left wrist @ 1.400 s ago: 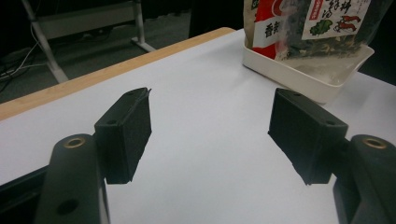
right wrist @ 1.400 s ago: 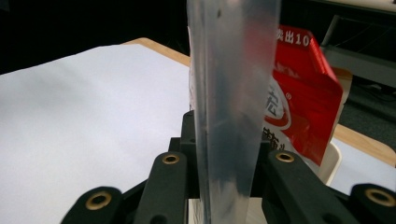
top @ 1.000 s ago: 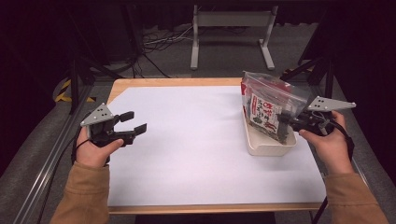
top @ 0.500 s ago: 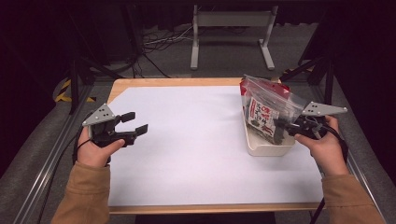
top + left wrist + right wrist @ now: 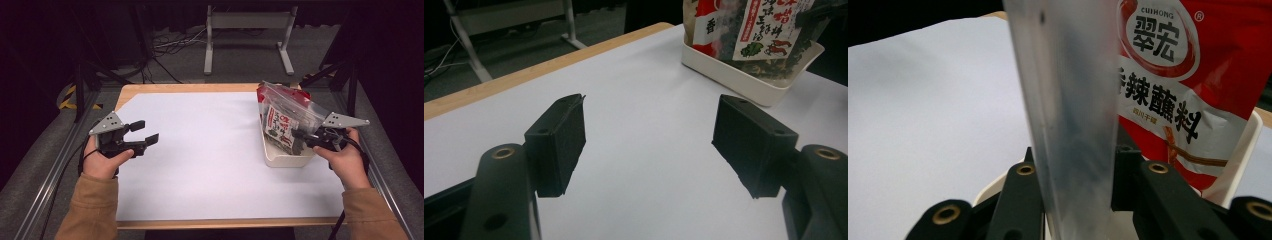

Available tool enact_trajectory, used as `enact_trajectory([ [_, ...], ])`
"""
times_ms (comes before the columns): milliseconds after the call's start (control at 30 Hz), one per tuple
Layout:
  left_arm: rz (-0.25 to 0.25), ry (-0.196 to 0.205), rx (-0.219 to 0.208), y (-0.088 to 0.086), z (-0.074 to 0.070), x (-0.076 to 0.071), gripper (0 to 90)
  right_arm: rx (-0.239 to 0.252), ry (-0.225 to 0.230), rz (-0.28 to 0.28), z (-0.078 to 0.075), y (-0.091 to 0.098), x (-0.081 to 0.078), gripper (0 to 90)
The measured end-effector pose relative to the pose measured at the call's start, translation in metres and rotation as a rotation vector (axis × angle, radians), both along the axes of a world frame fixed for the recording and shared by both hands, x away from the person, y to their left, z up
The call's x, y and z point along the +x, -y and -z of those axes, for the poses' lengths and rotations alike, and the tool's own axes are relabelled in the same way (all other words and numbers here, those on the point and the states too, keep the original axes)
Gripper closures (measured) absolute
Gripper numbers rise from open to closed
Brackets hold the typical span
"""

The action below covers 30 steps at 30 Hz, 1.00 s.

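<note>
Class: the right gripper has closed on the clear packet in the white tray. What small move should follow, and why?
Probably lift the clear packet straight up. The right gripper is shut on its edge, and it stands in the white tray against the red packet. The left gripper is open, away.

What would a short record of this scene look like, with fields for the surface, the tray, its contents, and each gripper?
surface: wooden table covered by a white sheet
tray: white tray at the sheet's right side
contents: clear packet with a printed label, and a red packet behind it, both standing in the tray
left gripper: open, holds nothing, over the sheet's left side
right gripper: shut on the clear packet, at the tray
hands: one on each gripper, tan sleeves
</note>
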<state>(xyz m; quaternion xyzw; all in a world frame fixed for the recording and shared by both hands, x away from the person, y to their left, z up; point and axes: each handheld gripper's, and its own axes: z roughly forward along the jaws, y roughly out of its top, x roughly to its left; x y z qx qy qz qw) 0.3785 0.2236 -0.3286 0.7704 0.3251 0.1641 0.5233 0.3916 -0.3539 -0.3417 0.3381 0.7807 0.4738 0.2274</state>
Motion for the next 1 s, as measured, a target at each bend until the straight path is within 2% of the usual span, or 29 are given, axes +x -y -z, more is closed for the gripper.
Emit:
enact_trajectory([
  [200, 0.005, -0.016, 0.010, 0.001, 0.005, 0.001, 27.9, 0.003, 0.001, 0.012, -0.001, 0.002, -0.001, 69.2],
  [300, 0.005, -0.023, 0.008, 0.001, 0.007, 0.001, 26.6, 0.034, 0.001, 0.031, -0.002, 0.003, -0.003, 57.4],
  [333, 0.006, -0.021, 0.012, 0.000, 0.007, 0.002, 26.6, 0.034, 0.001, 0.031, -0.002, 0.003, -0.003, 57.4],
  [433, 0.008, -0.030, 0.012, 0.000, 0.010, 0.000, 26.3, 0.036, 0.034, 0.041, -0.004, 0.004, -0.005, 40.4],
  [500, 0.008, -0.032, 0.013, -0.001, 0.013, -0.002, 25.8, 0.040, 0.041, 0.055, -0.006, 0.006, -0.008, 34.5],
  [533, 0.008, -0.020, 0.017, -0.002, 0.014, -0.003, 25.4, 0.045, 0.042, 0.061, -0.007, 0.007, -0.009, 32.7],
  [733, 0.006, -0.027, 0.007, -0.006, 0.018, -0.009, 24.7, 0.050, 0.065, 0.086, -0.013, 0.012, -0.018, 28.5],
  [1000, 0.031, -0.003, 0.008, -0.007, 0.022, -0.016, 24.4, 0.038, 0.062, 0.105, -0.019, 0.020, -0.032, 25.7],
])
